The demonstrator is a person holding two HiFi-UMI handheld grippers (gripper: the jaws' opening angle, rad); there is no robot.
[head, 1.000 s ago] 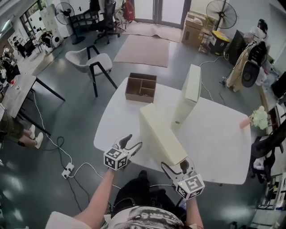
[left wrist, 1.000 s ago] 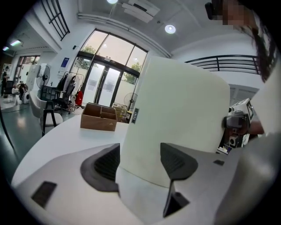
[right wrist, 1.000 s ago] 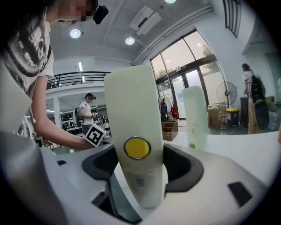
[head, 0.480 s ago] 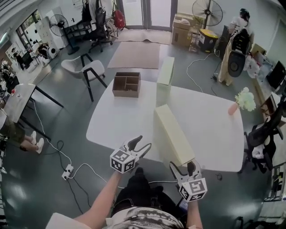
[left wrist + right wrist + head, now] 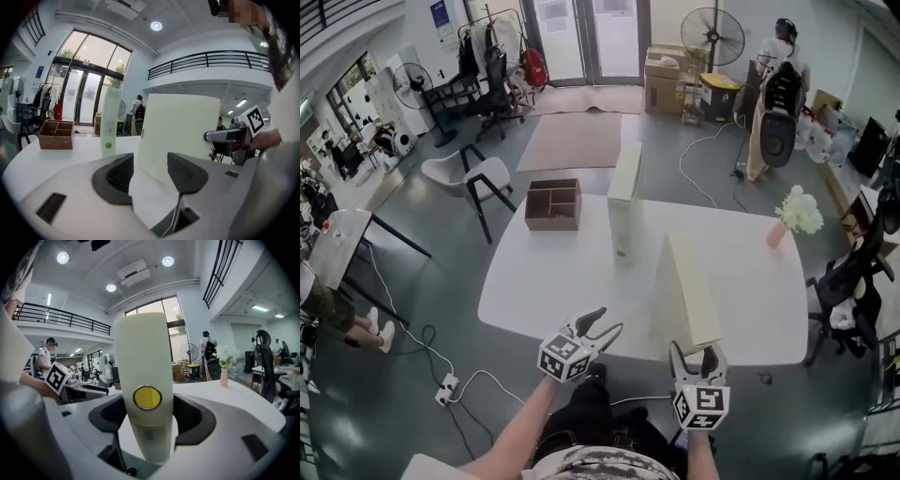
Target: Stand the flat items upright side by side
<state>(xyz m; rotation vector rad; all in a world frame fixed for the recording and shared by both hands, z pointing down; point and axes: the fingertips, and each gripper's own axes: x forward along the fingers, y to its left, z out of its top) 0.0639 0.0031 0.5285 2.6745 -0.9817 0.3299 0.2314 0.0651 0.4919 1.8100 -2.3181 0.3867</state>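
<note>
Two cream flat items stand upright on the white table (image 5: 544, 272). The far item (image 5: 624, 197) is near the table's middle, also seen in the left gripper view (image 5: 110, 122). The near item (image 5: 684, 291) runs from the front edge toward the back. My right gripper (image 5: 694, 354) is shut on its near end, where the narrow spine (image 5: 145, 380) with a yellow dot sits between the pads. My left gripper (image 5: 605, 325) hovers at the front edge, left of the near item (image 5: 180, 136). Its jaws (image 5: 151, 161) have just been closing and hold nothing.
A brown compartment box (image 5: 553, 204) sits at the table's back left. A pink vase with white flowers (image 5: 787, 217) stands at the right edge. A white chair (image 5: 478, 176) is on the floor beyond the left side, and an office chair (image 5: 853, 291) at the right.
The near item, held by the right gripper, has swung from a diagonal to pointing straight away and shifted right. The left gripper has moved right along the front edge, its jaws narrower.
</note>
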